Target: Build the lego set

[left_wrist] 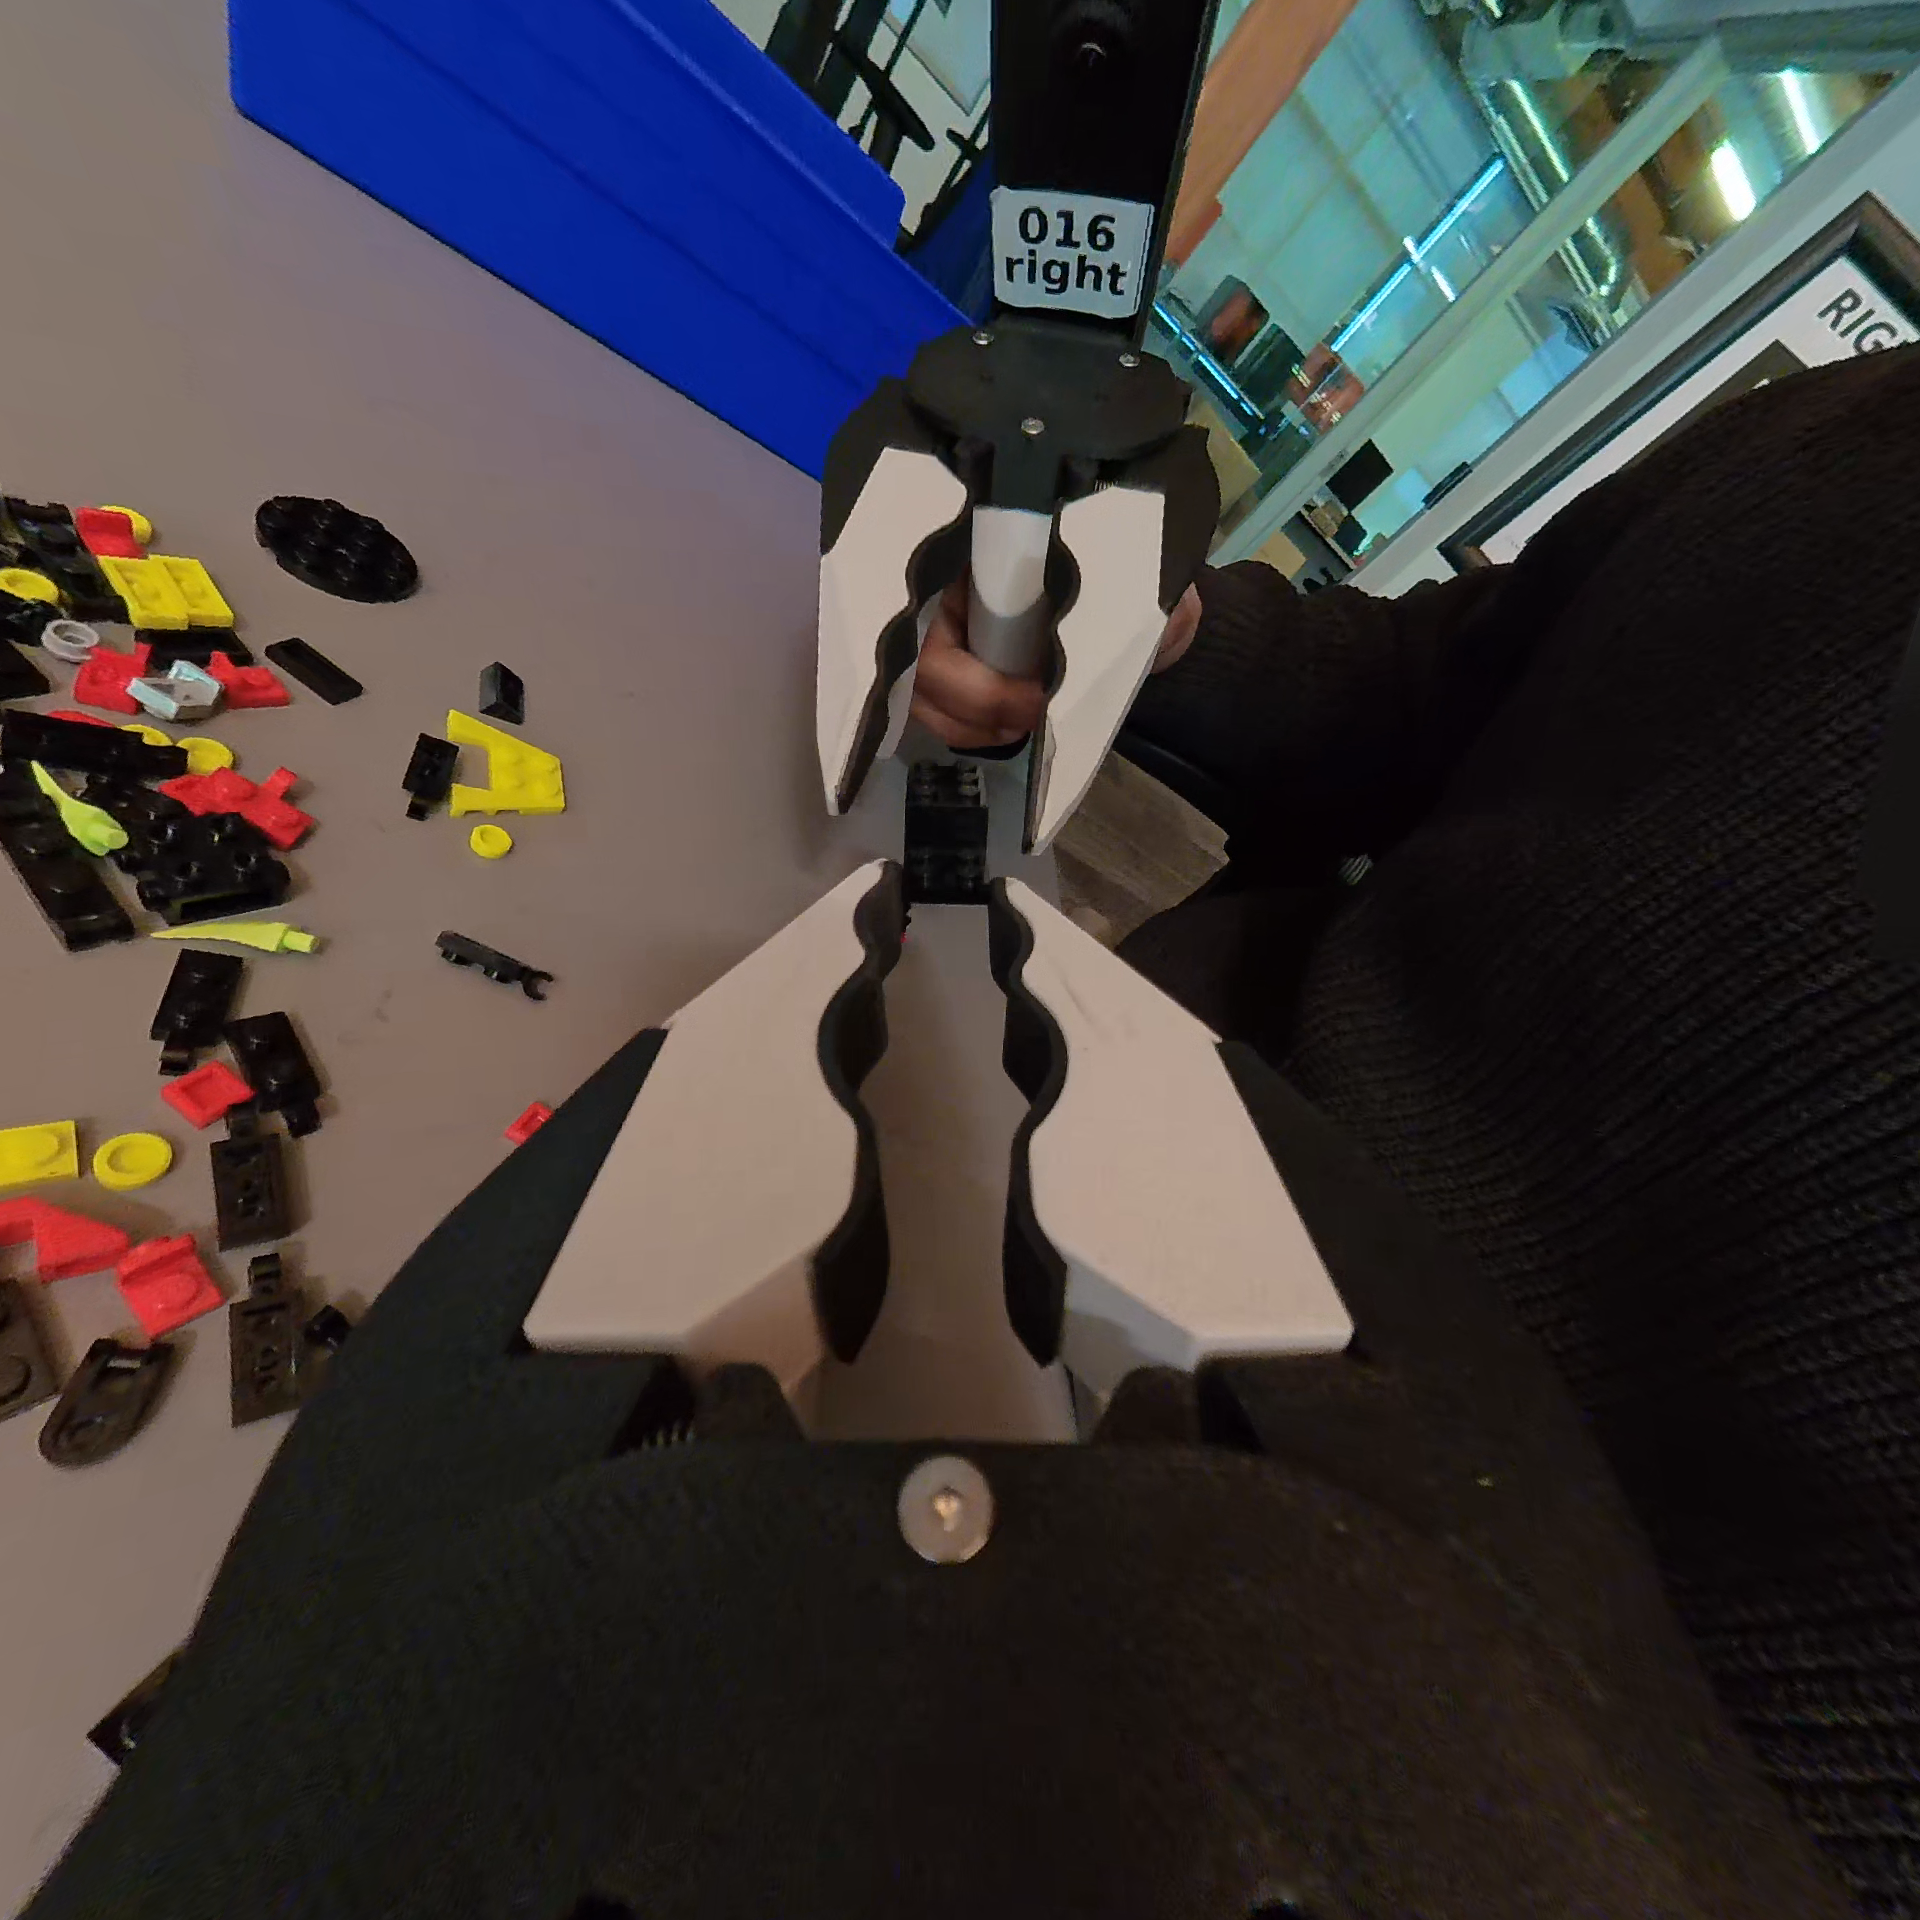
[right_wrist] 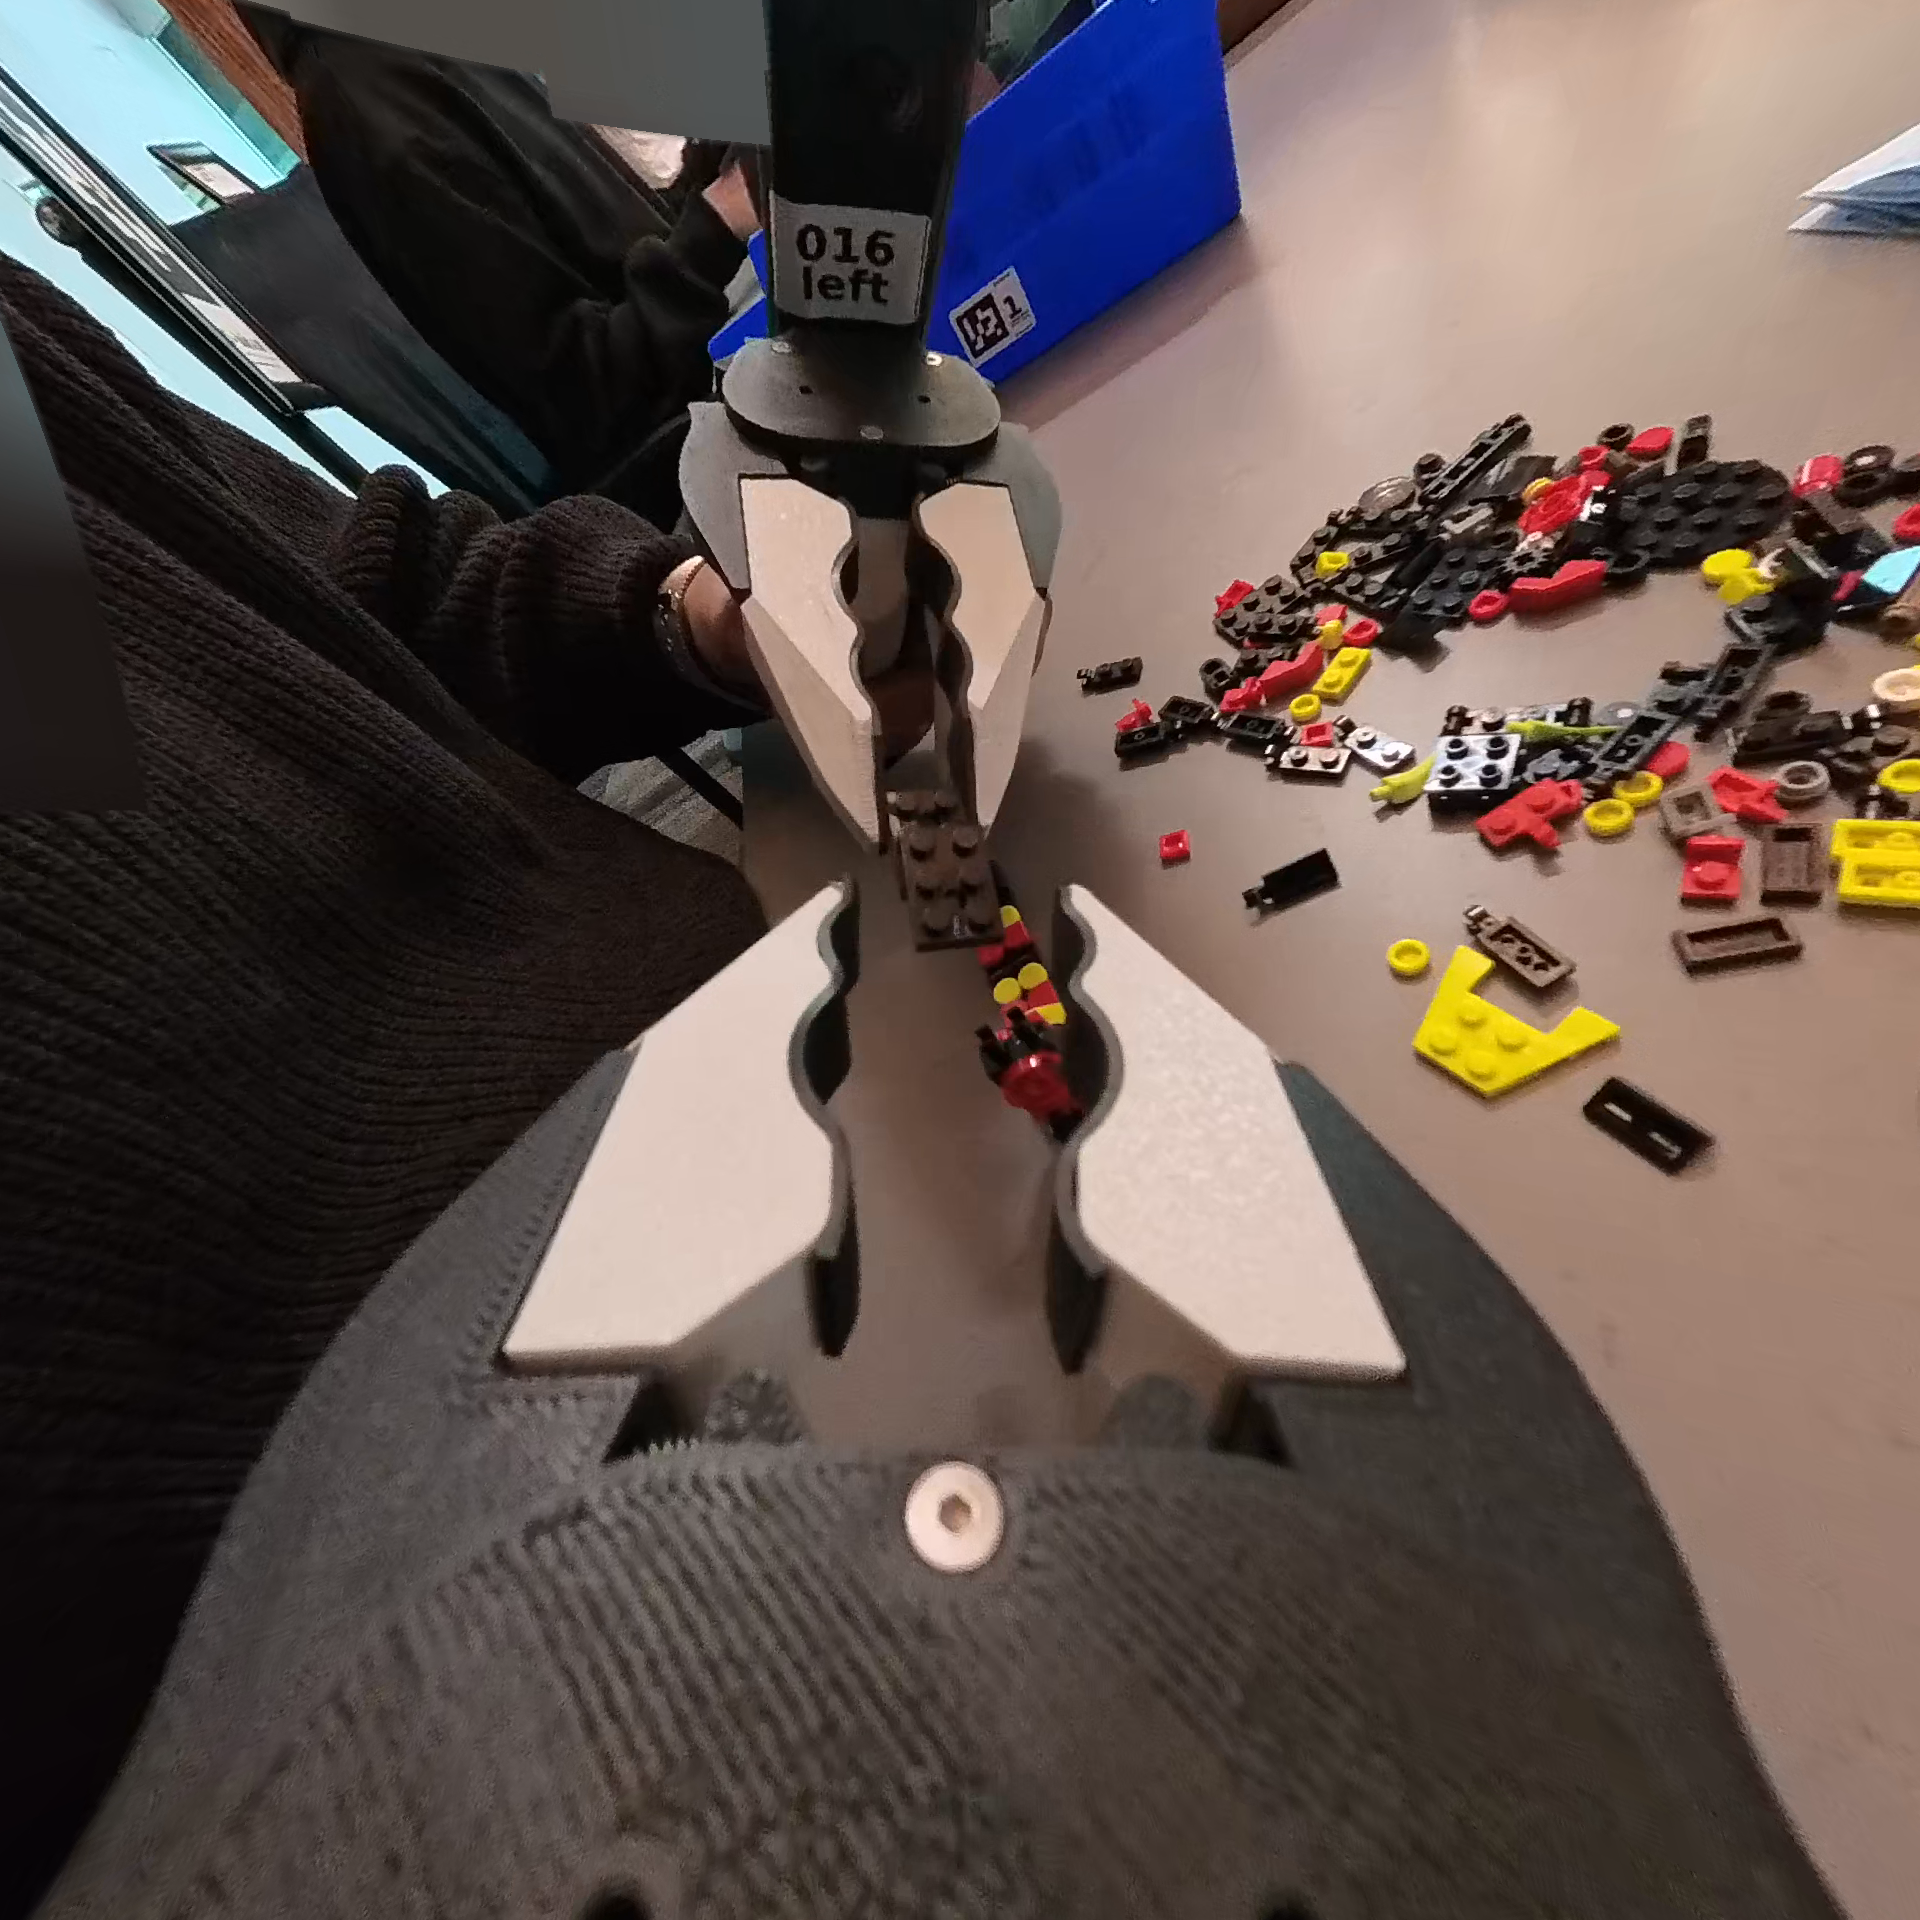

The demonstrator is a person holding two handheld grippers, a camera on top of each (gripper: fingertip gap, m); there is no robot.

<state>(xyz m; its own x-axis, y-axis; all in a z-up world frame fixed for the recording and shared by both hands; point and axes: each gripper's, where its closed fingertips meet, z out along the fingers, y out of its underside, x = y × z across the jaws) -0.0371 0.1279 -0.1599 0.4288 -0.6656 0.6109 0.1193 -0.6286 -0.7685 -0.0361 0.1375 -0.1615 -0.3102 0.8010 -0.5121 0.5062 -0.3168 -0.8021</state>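
Note:
A small black studded Lego build (left_wrist: 943, 842) hangs in the air between both grippers. In the right wrist view it is a black plate (right_wrist: 940, 873) with a red, yellow and black part (right_wrist: 1023, 997) along its edge. My left gripper (left_wrist: 943, 883) is shut on one end of the build, and it also shows in the right wrist view (right_wrist: 935, 826). My right gripper (right_wrist: 956, 899) is open, with its fingers on either side of the build and a gap on the left side. It faces the left gripper tip to tip, as the left wrist view (left_wrist: 940, 821) shows.
Loose black, red and yellow Lego pieces (left_wrist: 156, 810) (right_wrist: 1558, 644) lie spread on the grey table (left_wrist: 623, 623). Among them are a yellow wedge plate (right_wrist: 1507, 1029) and a black round plate (left_wrist: 336, 548). A blue bin (right_wrist: 1101, 177) stands behind. A person's dark knit sleeve (left_wrist: 1558, 935) is close by. Both grippers' tips are close together, under 4 cm apart.

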